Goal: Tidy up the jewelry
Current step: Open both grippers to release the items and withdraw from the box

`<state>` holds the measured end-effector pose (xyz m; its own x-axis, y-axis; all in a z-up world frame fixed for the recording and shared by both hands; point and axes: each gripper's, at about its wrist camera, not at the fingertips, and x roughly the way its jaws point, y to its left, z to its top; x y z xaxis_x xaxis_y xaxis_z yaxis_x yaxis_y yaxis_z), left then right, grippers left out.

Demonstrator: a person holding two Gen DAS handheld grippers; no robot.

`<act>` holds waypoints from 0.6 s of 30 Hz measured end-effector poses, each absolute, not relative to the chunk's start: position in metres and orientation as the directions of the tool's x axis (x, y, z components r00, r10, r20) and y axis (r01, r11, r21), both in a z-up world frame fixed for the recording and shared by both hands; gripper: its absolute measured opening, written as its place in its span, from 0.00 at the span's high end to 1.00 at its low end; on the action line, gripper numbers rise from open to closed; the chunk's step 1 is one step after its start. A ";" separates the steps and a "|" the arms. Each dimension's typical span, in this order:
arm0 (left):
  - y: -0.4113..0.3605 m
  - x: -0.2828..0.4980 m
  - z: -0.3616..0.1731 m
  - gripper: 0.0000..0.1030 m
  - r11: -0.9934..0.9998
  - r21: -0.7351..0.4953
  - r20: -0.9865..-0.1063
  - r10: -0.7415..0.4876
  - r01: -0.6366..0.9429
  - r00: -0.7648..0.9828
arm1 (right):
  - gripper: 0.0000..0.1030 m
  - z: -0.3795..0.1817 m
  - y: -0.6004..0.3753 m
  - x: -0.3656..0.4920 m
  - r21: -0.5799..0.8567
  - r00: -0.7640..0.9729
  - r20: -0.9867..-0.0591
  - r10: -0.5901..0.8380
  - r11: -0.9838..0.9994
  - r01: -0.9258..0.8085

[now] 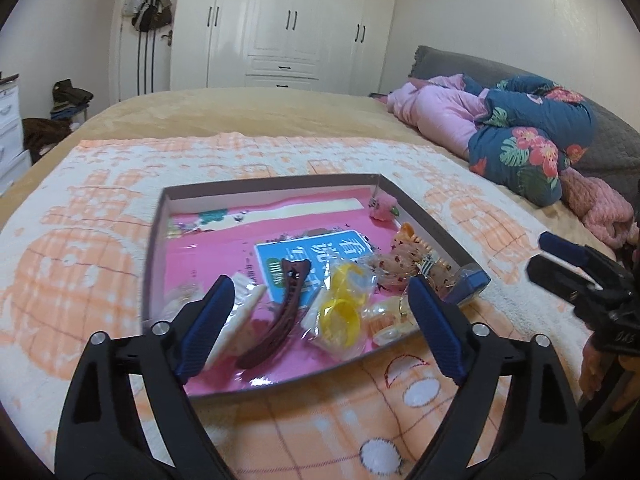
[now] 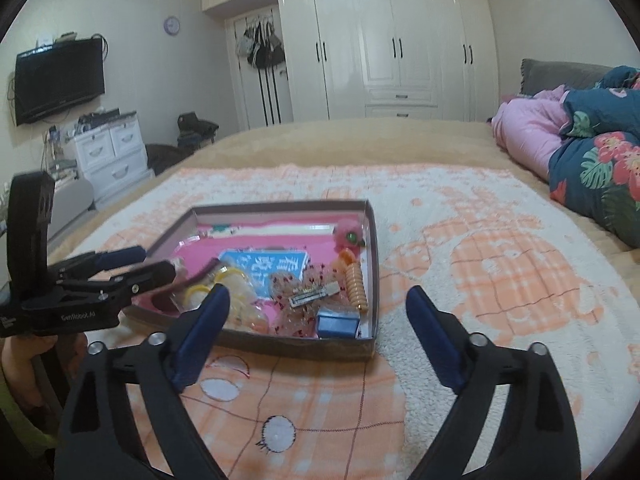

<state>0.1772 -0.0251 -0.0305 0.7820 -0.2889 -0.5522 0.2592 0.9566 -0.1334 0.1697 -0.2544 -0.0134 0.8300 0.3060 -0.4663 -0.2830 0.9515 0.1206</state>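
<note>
Both the left hand-held gripper (image 1: 320, 300) and right hand-held gripper (image 2: 318, 312) are held wide apart, empty, near the shallow box (image 2: 370, 216) of hair clips.

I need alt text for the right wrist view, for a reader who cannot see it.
A shallow box of hair clips and trinkets sits on an orange-and-white blanket on a bed. The open right gripper hovers before it; the left gripper reaches in from the left.

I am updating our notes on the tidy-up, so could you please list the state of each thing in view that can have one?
Left tongs: open, holding nothing.
Right tongs: open, holding nothing.
Shallow brown cardboard tray: uncovered, lying flat on the blanket.
Dark red plastic hair clip: closed, lying in the tray.
Small blue box: closed, in the tray's near corner.
White wardrobe: doors shut.
Wall television: off.
</note>
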 end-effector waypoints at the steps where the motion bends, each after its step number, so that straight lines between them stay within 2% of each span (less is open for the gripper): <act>1: -0.023 0.173 -0.028 0.18 0.958 -0.130 -0.546 -0.284 0.256 0.788 | 0.10 -0.011 -0.255 0.167 0.121 0.834 -0.458 0.308 0.951 -0.284; 3: -0.019 0.165 -0.021 0.11 0.962 -0.121 -0.532 -0.271 0.245 0.802 | 0.08 -0.005 -0.256 0.159 0.108 0.846 -0.438 0.305 0.952 -0.287; 18: -0.003 0.110 0.003 0.11 0.975 -0.102 -0.480 -0.223 0.198 0.848 | 0.06 0.013 -0.251 0.112 0.050 0.887 -0.366 0.280 0.958 -0.282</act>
<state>0.1100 -0.0029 0.0032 0.8484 -0.2229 -0.4801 0.1985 0.9748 -0.1018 0.1124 -0.2514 0.0131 0.8874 0.2803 -0.3659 -0.2819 0.9581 0.0502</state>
